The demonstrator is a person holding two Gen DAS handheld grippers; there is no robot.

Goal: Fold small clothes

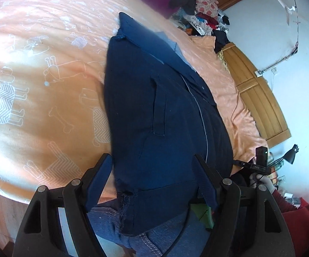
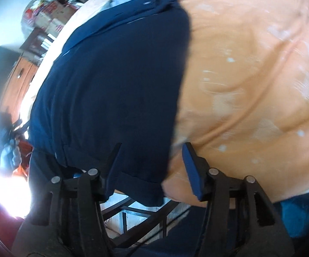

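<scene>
Lying lengthwise on a bed under a peach bedspread printed with white dogs and bones, a navy garment with a stitched pocket and a pale blue lining at its far end reaches to the near edge of the mattress, its frayed hem hanging over. The left gripper stands with its jaws spread wide to either side of that near hem, clamping nothing; whether the pads brush the cloth cannot be told. In the blurred right wrist view, the right gripper is likewise released, one finger over the garment's near corner, the other over bare bedspread. A wooden headboard and heaped clothes lie beyond.
</scene>
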